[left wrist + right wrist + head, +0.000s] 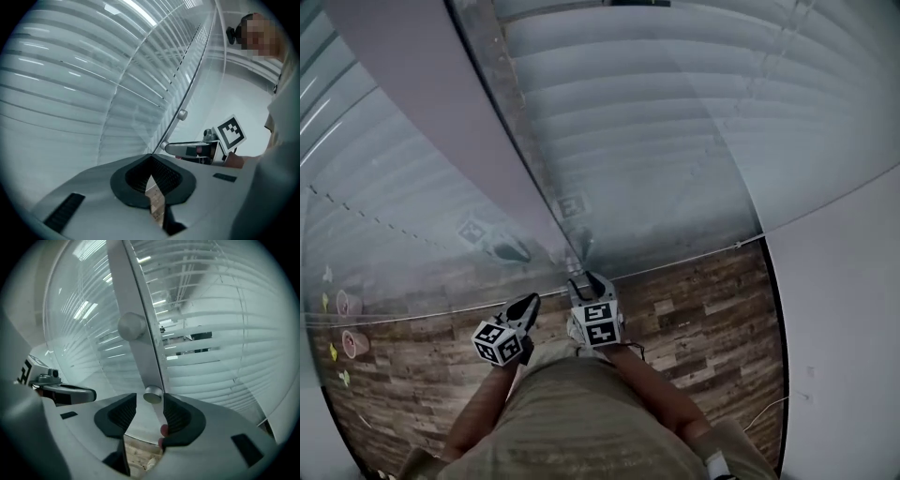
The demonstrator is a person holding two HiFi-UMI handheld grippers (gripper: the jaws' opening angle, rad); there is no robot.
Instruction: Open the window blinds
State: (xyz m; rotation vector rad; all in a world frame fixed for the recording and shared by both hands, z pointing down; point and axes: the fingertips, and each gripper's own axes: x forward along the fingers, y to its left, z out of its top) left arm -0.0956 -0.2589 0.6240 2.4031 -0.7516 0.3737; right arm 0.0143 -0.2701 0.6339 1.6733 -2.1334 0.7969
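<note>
Facing a glass wall, with blinds point(225, 357) behind the panes on either side of a grey post point(133, 287). Slats mostly flat, with only slivers of a lit room visible through them in the right pane. Probably at the turning step, and early in it.

Right gripper point(150, 401) at the lower knob point(153, 394) on the post. Jaws well apart, knob between the pads, perhaps brushing one of them, not clamped. Left gripper point(151, 161) off to the side, jaws closed together at the tips on nothing, with just wood floor point(157, 204) visible through the slit below.

To do it well:
- Close squarely on the knob's round side before any twist, with the pads level with its middle rather than out on the rim.
- Roll about the knob's own axis, wrist in line with it, so as not to slip off or lever it sideways.
- Work in short strokes: grip, roll, release, roll back, grip again.
- Watch the slats for evenly widening gaps and reverse if they narrow.
- Hold the left gripper clear of the glass and of the second knob point(131, 326) higher up
</note>
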